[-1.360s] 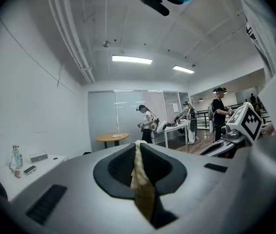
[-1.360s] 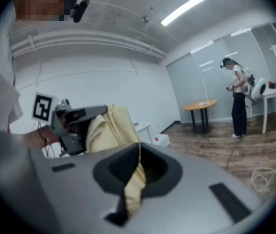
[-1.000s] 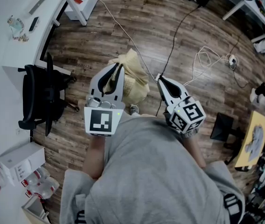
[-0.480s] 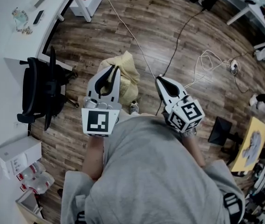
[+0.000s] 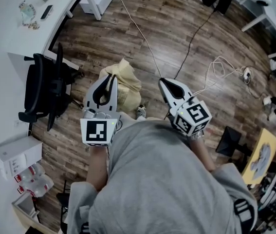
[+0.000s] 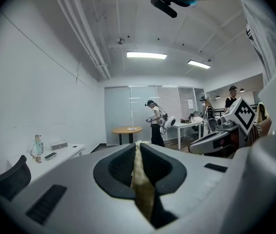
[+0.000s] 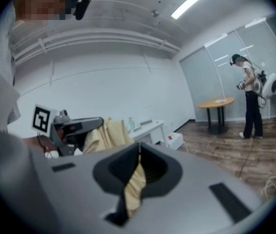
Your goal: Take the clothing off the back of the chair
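- At the centre of the head view, the clothing (image 5: 126,84) is a pale yellow, soft, crumpled bundle with loose folds. It is clear of the chair (image 5: 43,94) and hangs over the wood-plank floor (image 5: 142,28).
- The left gripper (image 5: 111,76) is clamped on the fabric. Its own view shows a thin yellow fold (image 6: 140,179) pinched between dark, curved pads that are nearly together.
- The right gripper (image 5: 161,80) is likewise closed narrow on a gathered yellow fold (image 7: 136,182).
- Both grippers have smooth grey shells, and each carries a cube with black-and-white square markers.
- The chair, at centre left of the frame, is black with a curved back and stands beside a white desk (image 5: 11,38).
- Compared with a second ago, the bundle and both grippers sit further left in the frame and nearer the chair's base. Both grips are unchanged.
- The bundle's long axis runs roughly top to bottom of the frame, with its peak toward the top edge.
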`<action>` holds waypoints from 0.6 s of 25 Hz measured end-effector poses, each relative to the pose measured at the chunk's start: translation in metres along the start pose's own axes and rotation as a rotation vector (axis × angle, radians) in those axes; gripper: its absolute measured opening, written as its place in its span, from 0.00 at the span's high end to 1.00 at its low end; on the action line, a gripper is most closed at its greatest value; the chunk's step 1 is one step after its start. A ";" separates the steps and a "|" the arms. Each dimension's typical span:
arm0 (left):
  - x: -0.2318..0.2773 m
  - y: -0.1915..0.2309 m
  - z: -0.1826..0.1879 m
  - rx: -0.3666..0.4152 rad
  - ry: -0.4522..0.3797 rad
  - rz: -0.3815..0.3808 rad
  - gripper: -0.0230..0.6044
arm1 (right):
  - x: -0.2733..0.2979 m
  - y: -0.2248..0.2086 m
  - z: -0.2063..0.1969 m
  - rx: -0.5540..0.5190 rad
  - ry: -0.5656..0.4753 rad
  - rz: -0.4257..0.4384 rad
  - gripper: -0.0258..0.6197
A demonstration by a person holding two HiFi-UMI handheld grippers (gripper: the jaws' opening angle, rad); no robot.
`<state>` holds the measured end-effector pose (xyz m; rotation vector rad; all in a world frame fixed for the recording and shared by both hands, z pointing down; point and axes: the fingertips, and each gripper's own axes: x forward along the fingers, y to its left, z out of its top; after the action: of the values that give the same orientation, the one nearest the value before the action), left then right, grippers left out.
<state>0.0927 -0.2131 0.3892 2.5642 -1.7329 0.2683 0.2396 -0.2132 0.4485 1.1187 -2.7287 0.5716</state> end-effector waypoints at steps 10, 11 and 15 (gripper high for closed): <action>-0.024 0.018 -0.013 -0.042 0.010 0.089 0.87 | 0.027 0.019 0.004 -0.030 0.024 0.093 0.91; -0.027 0.020 -0.015 -0.048 0.012 0.100 0.87 | 0.030 0.022 0.004 -0.034 0.026 0.104 0.91; -0.040 0.029 -0.019 -0.051 0.015 0.133 0.87 | 0.042 0.036 0.005 -0.048 0.037 0.148 0.91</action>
<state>0.0488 -0.1854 0.3998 2.4103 -1.8824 0.2429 0.1842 -0.2191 0.4443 0.8923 -2.7932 0.5372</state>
